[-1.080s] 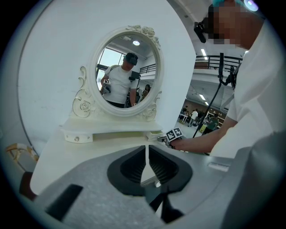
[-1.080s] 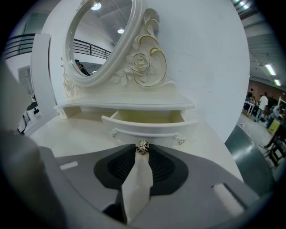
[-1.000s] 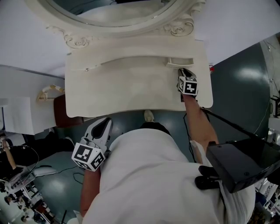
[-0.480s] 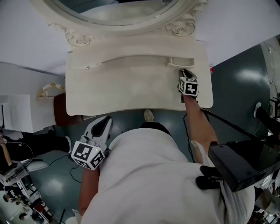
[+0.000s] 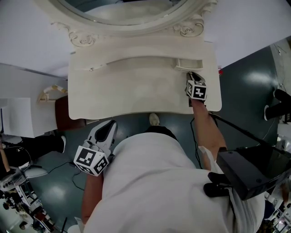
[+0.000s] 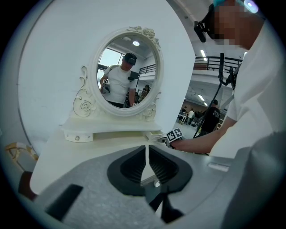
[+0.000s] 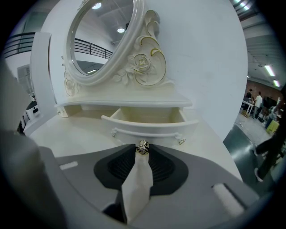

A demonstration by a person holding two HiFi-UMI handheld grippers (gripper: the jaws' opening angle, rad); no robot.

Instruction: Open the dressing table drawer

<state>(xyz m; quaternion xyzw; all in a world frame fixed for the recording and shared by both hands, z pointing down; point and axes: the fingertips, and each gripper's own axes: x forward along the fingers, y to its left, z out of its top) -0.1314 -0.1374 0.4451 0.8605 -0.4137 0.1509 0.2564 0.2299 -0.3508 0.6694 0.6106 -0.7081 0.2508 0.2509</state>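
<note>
**Head view.** The dressing table stands against a white wall, with its oval mirror at the top edge of the frame. The drawer sits at the right end of the raised shelf and is pulled partly out over the tabletop. The right gripper lies on the tabletop with its tips at the drawer front. The left gripper hangs below the table's front edge, over the dark grey-green floor, well apart from the drawer. A second small drawer at the shelf's left end is closed.

**Left gripper view.** The jaws are pressed almost together, leaving only a thin slit with nothing in it. Beyond them, the mirror reflects a person in a white shirt. An open hall with ceiling lights and distant people shows to the right of the wall.

**Right gripper view.** The jaws pinch the metal knob at the centre of the drawer front. The drawer stands open. The visible part of its interior shows only cream walls and base. A carved rose ornament sits above the shelf, beside the mirror frame.
</note>
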